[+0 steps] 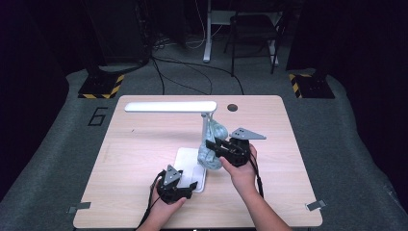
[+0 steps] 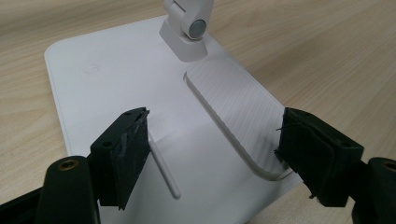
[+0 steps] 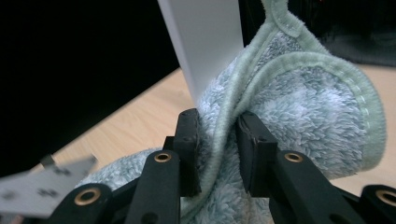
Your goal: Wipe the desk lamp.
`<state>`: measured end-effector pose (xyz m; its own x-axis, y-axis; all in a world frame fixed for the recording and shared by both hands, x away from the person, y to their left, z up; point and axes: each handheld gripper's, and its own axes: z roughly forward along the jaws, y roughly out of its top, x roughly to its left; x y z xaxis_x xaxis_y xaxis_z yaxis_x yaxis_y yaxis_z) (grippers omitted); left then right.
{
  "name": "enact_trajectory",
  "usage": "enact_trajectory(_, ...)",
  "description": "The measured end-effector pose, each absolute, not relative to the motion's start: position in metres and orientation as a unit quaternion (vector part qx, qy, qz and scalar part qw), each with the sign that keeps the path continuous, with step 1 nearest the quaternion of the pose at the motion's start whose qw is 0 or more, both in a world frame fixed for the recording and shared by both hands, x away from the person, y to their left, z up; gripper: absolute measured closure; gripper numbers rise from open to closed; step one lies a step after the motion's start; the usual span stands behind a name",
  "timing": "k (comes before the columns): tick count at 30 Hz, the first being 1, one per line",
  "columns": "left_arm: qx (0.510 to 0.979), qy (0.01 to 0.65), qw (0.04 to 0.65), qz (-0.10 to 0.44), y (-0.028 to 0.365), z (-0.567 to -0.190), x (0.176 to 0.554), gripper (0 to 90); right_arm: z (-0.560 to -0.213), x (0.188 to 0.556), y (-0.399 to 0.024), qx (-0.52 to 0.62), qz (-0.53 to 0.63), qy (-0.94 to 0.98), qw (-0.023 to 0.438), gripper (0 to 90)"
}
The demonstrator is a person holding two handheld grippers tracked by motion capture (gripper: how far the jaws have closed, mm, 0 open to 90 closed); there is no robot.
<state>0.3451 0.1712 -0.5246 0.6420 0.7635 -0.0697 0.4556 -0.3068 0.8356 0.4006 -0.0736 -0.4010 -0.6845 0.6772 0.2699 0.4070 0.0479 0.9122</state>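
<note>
Cloth [image 3: 299, 116]: bunching in the right gripper [image 3: 218, 140], jaws pinching a fold, pressing against the lamp post [image 1: 206, 130].
Post axis: rising upright, just beyond the jaws; cloth lying on its right-hand side.
Left gripper [image 2: 212, 156]: jaws spread, hovering over the base [image 2: 107, 79], seemingly bracing it.
Nearer hand: right.

I see white lamp [image 1: 191, 144], pale green-blue towel [image 3: 299, 112], black grippers, light wood-grain table [image 1: 144, 144], grey floor.
</note>
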Motion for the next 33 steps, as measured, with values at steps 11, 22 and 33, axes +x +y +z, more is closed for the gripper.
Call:
enact_trajectory(11, 0.785, 0.391, 0.449, 0.174, 0.17, -0.525, 0.345, 24.5, -0.338, 0.39, -0.085, 0.34, 0.651, 0.664, 0.142, 70.7)
enact_trajectory(22, 0.787, 0.388, 0.446, 0.177, 0.171, -0.525, 0.345, 24.5, -0.374, 0.388, -0.076, 0.342, 0.601, 0.709, 0.14, 70.6)
enact_trajectory(33, 0.786, 0.39, 0.449, 0.171, 0.171, -0.525, 0.345, 24.7, -0.431, 0.384, -0.083, 0.378, 0.555, 0.734, 0.105, 70.5)
